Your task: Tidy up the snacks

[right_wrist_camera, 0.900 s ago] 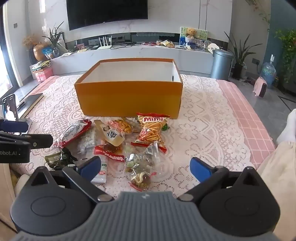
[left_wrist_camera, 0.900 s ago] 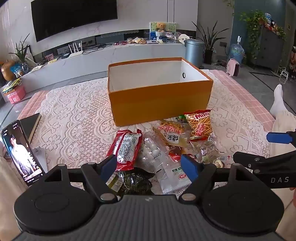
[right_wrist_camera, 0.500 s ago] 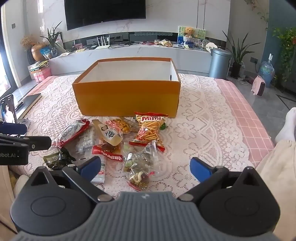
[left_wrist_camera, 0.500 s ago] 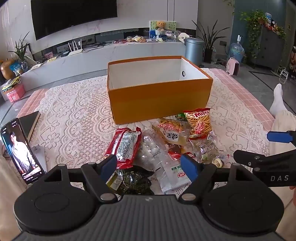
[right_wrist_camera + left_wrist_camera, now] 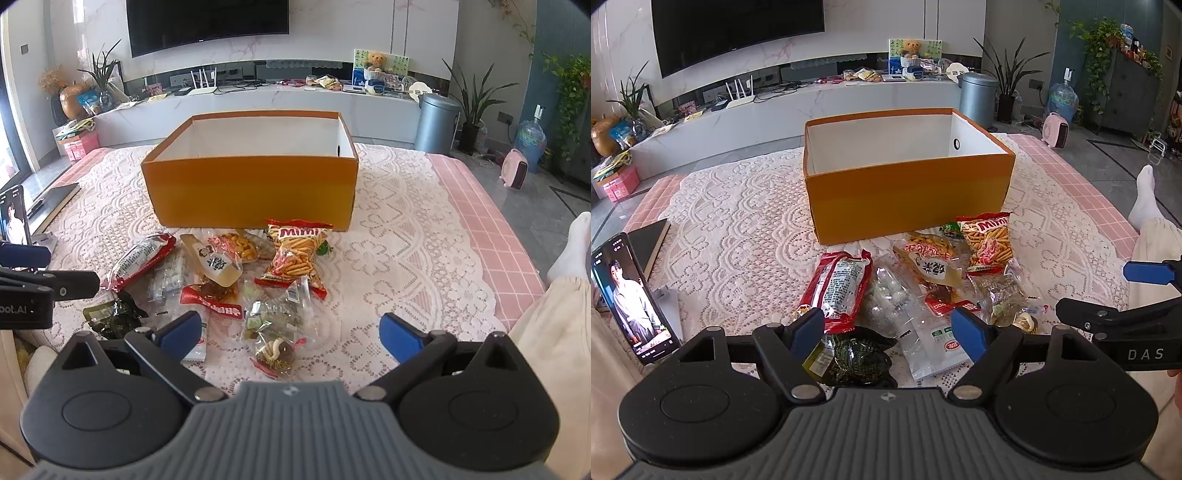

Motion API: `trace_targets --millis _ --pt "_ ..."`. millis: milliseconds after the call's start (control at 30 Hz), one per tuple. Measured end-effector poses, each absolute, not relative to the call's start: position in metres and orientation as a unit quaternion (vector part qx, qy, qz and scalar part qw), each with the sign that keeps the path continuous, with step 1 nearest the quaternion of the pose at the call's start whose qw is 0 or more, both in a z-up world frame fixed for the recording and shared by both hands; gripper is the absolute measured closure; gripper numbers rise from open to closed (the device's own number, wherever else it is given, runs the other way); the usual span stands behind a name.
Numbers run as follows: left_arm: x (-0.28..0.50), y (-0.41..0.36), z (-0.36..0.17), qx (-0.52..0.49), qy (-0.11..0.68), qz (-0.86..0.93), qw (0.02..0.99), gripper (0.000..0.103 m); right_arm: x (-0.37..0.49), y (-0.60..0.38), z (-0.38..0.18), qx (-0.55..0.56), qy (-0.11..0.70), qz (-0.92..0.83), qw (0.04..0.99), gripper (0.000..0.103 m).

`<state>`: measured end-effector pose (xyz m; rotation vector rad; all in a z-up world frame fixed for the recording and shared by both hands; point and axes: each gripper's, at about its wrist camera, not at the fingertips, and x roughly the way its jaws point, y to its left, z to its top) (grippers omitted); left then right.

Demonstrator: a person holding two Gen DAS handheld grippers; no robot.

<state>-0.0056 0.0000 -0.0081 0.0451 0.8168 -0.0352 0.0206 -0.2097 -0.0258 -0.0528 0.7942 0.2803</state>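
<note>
Snack sorting not yet begun
Both the left gripper [image 5: 888, 330] and right gripper [image 5: 290, 332] gape empty; crinkly foil-and-plastic snack packets [image 5: 229, 275] lie loose just ahead, the orange cardboard box [image 5: 251, 192] beyond seemingly unfilled.

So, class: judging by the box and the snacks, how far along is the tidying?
Done: nothing; the orange box shows no snacks inside. In hand: nothing; left gripper and right gripper are open above the snack pile. Left: every packet remains on the lace cloth.
</note>
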Motion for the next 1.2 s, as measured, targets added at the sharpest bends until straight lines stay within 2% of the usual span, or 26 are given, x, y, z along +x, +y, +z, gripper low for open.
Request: trace_targets --millis 1200 --pt "-0.0025 -0.0001 -0.0076 0.020 0.403 -0.016 0.915 0.011 0.0220 -0.2100 -0.0284 -0.027 0.390 0.130 0.911 0.004"
